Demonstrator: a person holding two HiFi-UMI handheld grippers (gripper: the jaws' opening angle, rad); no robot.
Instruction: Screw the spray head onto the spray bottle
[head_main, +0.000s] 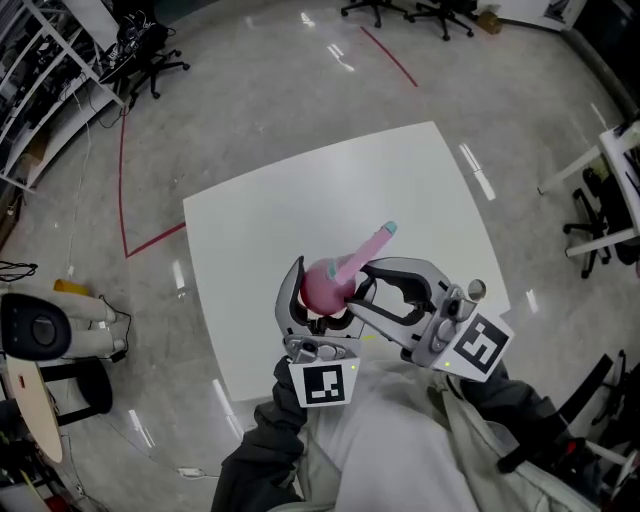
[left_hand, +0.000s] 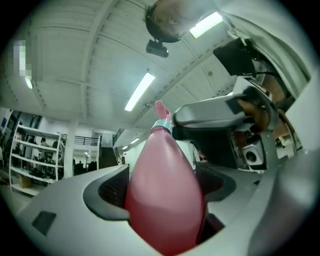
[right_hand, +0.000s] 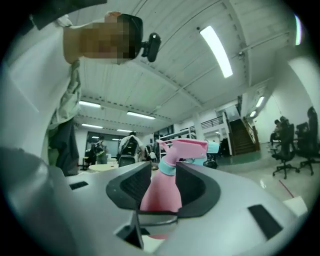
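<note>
Left gripper view: the left gripper (left_hand: 162, 189) is clenched on the belly of one spray bottle (left_hand: 165, 205), which is pink, smooth and teardrop-shaped. In the right gripper view, the right gripper (right_hand: 165, 186) grasps the teal collar beneath one pink spray head (right_hand: 187, 147) with a teal nozzle. The two grippers hold the bottle over the near edge of one white table (head_main: 400, 180).
</note>
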